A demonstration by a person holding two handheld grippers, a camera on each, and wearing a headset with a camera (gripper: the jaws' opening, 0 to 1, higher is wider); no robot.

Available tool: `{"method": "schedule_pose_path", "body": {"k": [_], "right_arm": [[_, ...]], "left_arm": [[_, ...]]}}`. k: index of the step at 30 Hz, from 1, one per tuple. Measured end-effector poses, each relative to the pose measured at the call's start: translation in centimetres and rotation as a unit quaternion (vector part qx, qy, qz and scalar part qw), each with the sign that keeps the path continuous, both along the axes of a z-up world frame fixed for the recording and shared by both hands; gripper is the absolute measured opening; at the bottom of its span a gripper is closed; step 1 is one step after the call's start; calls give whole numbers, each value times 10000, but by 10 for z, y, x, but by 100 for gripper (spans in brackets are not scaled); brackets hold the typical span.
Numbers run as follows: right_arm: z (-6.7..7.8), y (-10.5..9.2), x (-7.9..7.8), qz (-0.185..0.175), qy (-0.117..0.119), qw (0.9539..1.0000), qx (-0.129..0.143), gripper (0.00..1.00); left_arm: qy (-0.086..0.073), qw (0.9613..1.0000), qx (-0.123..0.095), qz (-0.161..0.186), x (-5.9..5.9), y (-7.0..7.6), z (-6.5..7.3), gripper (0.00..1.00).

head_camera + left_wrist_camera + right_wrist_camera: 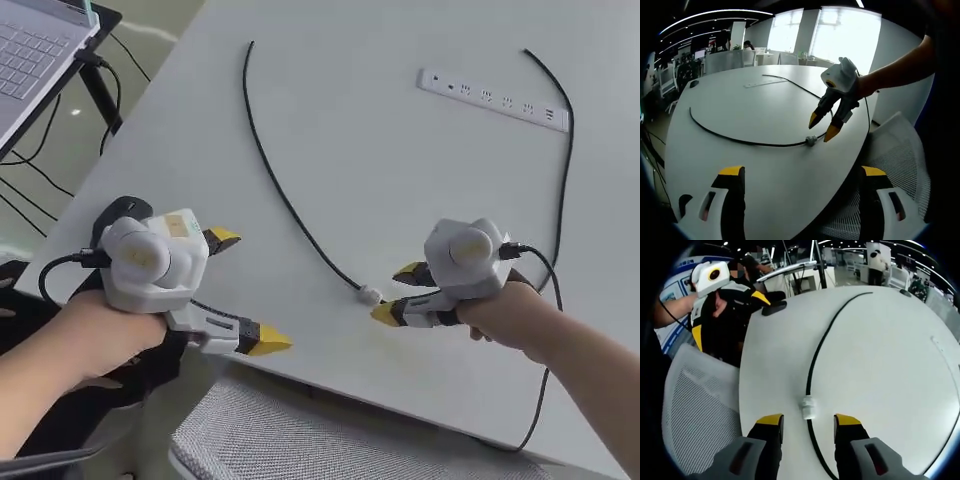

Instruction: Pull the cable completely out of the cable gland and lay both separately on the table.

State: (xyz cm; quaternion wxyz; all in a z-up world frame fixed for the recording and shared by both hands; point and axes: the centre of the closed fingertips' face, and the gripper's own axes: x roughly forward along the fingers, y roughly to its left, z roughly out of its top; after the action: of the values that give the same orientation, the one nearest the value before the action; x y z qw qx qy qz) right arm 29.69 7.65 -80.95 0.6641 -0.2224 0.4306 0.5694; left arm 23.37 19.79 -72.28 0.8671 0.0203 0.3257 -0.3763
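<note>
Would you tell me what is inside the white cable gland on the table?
The black cable runs through the cable gland, emerging at both ends. The stretch inside is hidden.

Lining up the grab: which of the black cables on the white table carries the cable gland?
The thin black cable curving mid-table, threaded through the small white gland by the right gripper; the other runs past the white power strip.
</note>
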Motion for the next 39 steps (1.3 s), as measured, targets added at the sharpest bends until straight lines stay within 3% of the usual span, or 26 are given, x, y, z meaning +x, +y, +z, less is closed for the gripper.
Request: {"method": "schedule_pose_path", "body": {"k": [14, 30, 39], "right_arm": [[-8, 2, -1, 136, 149, 9997, -111, 25], [-13, 8, 0, 352, 112, 9991, -208, 10], [-15, 9, -1, 409, 137, 9988, -236, 9]], "left_arm": [[34, 10000, 23, 39, 3, 4, -6, 93], [80, 9999, 32, 99, 3, 10, -11, 90], [115, 9999, 34, 92, 3, 11, -15, 89]]}}
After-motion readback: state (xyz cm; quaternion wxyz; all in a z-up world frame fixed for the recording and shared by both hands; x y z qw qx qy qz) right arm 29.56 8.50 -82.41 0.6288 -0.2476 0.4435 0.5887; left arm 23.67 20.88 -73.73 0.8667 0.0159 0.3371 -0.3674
